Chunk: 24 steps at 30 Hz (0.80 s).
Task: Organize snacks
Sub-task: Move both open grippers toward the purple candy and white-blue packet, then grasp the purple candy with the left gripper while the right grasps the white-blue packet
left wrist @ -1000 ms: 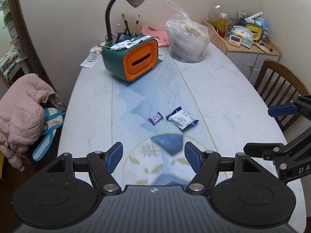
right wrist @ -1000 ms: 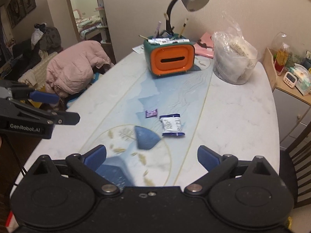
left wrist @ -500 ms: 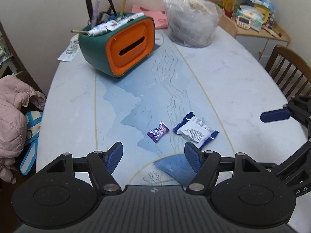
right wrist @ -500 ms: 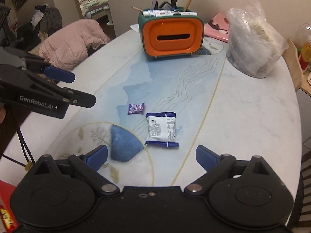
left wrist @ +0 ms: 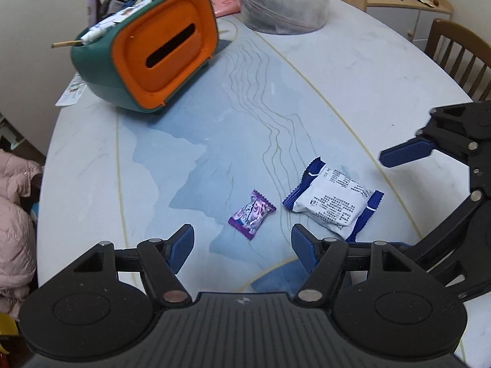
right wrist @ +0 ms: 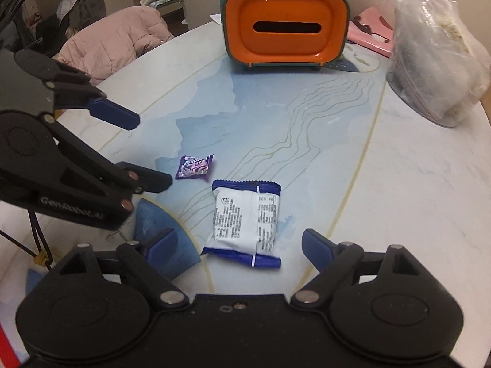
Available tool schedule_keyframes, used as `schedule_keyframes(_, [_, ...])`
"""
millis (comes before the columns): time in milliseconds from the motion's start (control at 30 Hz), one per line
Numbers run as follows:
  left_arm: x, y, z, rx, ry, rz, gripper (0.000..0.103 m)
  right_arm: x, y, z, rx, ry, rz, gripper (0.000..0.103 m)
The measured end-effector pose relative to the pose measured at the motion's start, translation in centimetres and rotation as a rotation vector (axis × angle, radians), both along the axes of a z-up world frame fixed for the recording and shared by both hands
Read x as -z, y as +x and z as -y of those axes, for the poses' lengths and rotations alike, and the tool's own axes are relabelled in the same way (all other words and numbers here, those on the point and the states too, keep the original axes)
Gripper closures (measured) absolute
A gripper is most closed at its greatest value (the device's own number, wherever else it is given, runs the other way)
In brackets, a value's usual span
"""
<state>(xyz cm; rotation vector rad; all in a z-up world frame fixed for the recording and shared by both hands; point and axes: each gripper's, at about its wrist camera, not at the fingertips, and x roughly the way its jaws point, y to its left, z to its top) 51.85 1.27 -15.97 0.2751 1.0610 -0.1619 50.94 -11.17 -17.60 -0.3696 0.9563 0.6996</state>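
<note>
The task is at its very beginning, in my judgement: no snack is picked up yet, both lie flat on the table (left wrist: 383, 86), and both must be taken and put somewhere; which place is meant I cannot tell from the pics. Nearest, the left gripper (left wrist: 242, 243) has its jaws moderately apart with nothing between them, and the purple candy (left wrist: 251, 214) lies just ahead of it, a bit right of centre. The right gripper (right wrist: 239, 245) is wide, its jaws have just been closing a little, and the white-and-blue snack pack (right wrist: 245, 219) lies between the fingertips w/o being touched by the pads, as far as I can see. The two snacks are near each other but apart, so each gripper can go down on its own one; still, the grippers are close side by side and could bump, I think. Around the snacks the tabletop is bare, approx. the whole middle part, so there is good room for moving. Farther away stands the green-and-orange box (right wrist: 287, 24) with pens etc. on top, and to its right the clear plastic bag (right wrist: 438, 58), near the right table edge. At the left edge a pink jacket (right wrist: 113, 43) hangs on something, and a wooden chair (left wrist: 457, 52) is beyond the right edge.
</note>
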Motion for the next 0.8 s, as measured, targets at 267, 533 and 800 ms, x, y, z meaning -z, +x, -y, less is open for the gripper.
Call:
schedule_keyframes(267, [1.8,1.9,-0.1,-0.008,0.002,-0.008,0.035,1.5,1.1,-0.8,-0.018,-0.002,0.022,0.017])
schedule_keyframes(533, [3.1,2.7,-0.2,-0.021,-0.029,-0.028,0.038,2.3,1.9,-0.7,0.004,0.008,0.017,0.021])
schedule_keyframes(800, [3.9,3.2,-0.3,-0.046,-0.071,-0.044,0.053,2.8,1.9,-0.9,0.001,0.007,0.031,0.027])
